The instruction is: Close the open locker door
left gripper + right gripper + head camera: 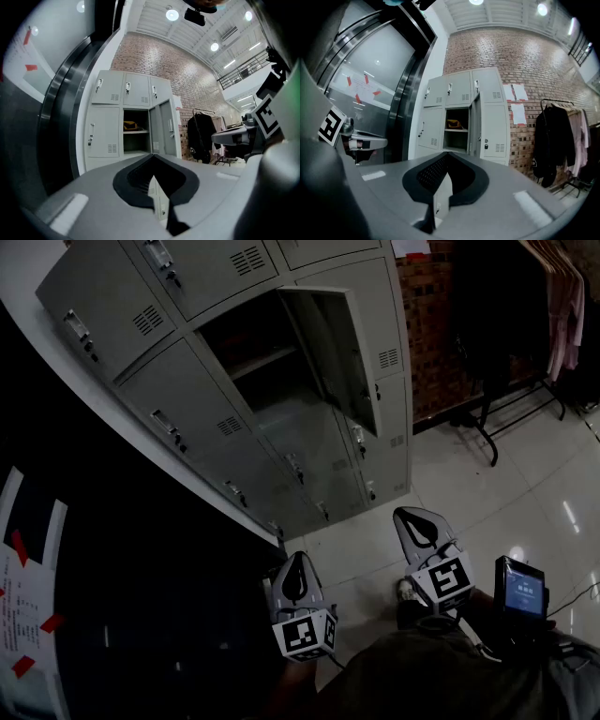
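Grey steel locker door (339,352) hangs open, well ahead; this looks like the approach, left gripper (298,559) and right gripper (414,517) both pinched together on nothing; next I must reach its edge and push

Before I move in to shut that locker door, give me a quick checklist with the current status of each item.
1. Open locker door found: ok, swung out on its right edge.
2. Left gripper free: ok, fingers together, nothing held.
3. Right gripper free: ok, fingers together, nothing held.
4. Gripper touching the door: not ok, both are well short of the lockers.
5. Yellow object out of the doorway: ok, it sits back on the shelf inside.
6. Clothes rack out of the door's swing: ok, it stands apart to the right.
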Tool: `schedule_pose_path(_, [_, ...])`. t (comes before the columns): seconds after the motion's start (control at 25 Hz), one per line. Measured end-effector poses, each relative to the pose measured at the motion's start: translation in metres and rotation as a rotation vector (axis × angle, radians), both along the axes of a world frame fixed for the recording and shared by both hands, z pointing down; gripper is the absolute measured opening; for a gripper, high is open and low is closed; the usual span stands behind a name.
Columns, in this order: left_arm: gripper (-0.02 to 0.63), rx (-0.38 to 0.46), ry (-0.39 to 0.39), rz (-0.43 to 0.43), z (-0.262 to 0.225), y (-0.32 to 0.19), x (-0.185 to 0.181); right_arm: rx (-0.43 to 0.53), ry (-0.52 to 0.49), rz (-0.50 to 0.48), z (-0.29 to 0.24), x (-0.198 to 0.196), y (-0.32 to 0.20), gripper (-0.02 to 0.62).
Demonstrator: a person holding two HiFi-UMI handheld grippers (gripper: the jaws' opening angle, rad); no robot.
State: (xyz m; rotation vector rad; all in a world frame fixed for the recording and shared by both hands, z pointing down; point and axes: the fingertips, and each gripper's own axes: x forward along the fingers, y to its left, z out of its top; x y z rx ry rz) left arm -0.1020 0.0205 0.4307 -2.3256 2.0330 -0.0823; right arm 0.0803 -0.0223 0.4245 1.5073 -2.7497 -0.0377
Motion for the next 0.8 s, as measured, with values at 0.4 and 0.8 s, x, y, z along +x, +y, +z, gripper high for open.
schedule_pose_path(0.4, [0.002, 0.017, -0.005, -0.034, -0.015, -0.135, 0.032, 0.007, 0.002, -0.046, -0.013, 0.029, -0.143, 0.006])
schedule_pose_path(0.8, [0.002, 0.035, -0.012, -0.042, -0.026, -0.208, 0.037, 0.058, 0.013, -0.057, -0.033, 0.032, -0.23, 0.007])
